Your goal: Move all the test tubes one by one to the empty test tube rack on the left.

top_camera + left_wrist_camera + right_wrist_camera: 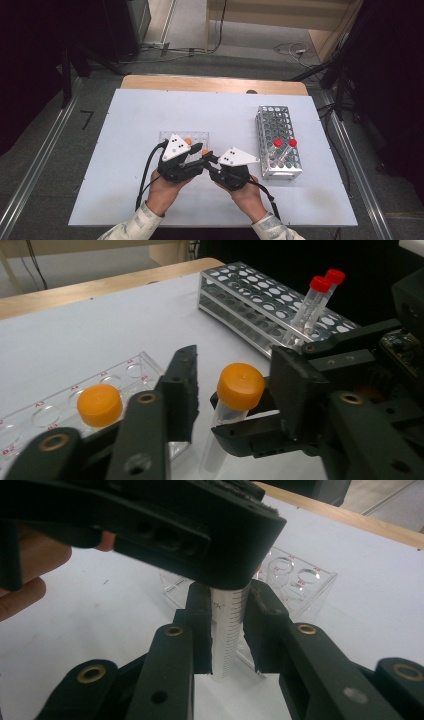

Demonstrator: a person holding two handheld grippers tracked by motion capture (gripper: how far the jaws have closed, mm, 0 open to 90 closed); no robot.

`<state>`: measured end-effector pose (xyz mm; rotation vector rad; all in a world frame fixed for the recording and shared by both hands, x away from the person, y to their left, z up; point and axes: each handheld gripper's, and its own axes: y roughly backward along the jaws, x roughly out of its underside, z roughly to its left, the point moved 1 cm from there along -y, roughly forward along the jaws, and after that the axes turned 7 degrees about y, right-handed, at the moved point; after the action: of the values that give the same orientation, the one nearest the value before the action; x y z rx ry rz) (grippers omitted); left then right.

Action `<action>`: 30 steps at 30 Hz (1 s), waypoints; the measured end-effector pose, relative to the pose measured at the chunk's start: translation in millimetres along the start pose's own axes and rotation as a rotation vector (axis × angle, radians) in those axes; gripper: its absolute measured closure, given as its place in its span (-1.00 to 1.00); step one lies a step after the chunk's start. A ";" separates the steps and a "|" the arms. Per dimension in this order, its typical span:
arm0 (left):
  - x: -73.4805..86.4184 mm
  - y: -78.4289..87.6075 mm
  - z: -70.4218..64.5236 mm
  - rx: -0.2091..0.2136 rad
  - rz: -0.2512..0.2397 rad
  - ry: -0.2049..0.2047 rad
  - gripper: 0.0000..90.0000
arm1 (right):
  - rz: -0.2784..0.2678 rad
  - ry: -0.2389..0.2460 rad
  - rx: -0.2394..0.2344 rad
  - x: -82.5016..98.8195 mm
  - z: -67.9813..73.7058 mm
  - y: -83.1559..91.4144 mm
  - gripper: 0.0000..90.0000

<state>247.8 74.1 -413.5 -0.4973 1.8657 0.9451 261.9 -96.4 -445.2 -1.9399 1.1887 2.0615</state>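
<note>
The right gripper (227, 630) is clamping a clear graduated tube (229, 630) by its body, holding it upright just above the white table (125, 165). The left gripper (232, 390) is straddling that tube's orange cap (241, 386) with its jaws parted on either side, probably lining up to twist it off. Just beyond, at eleven o'clock, a clear plastic rack (75, 400) is carrying another orange-capped tube (99, 404). Farther off, at two o'clock, a metal rack (277, 140) is keeping two red-capped tubes (283, 150) upright.
</note>
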 end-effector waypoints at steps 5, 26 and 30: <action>0.6 -1.6 -0.7 0.011 0.008 -0.001 0.39 | -0.004 -0.001 0.001 -0.1 -0.9 0.8 0.59; -5.1 9.5 4.1 0.017 -0.002 0.012 0.56 | -0.009 -0.006 -0.043 -1.0 -3.8 8.0 0.03; -8.9 18.1 8.5 0.001 -0.018 0.025 0.56 | -0.008 -0.002 -0.041 4.1 -7.3 15.9 -0.07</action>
<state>244.5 91.4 -400.6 -0.5264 1.8817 0.9297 258.6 -113.5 -440.5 -1.9555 1.1453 2.0995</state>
